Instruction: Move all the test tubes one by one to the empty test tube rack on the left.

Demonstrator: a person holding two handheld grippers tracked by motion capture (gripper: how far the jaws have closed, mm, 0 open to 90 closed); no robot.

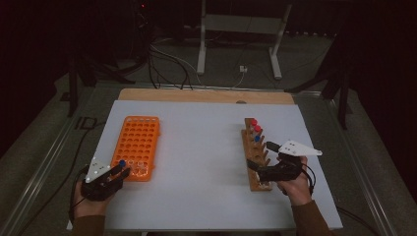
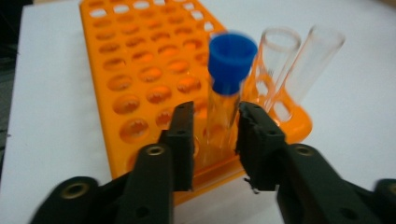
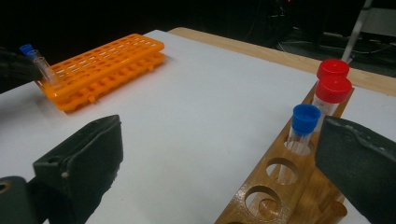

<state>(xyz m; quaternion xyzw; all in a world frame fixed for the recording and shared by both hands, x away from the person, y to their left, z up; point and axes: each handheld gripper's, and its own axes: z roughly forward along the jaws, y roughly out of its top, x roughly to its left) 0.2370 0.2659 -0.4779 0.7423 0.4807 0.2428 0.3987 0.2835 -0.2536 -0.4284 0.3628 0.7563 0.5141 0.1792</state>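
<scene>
The blue-capped tube stands in a near-corner hole of the orange rack. The left gripper has jaws spread just beside it, seemingly releasing. Next it should back away without tipping the tube. The right gripper gapes over the wooden rack.

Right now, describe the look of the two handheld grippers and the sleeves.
Both the left gripper and the right gripper are black, two-jawed, each topped by a grey three-cornered plate with dark dots. Black cables trail from both. The sleeves are brown.
</scene>
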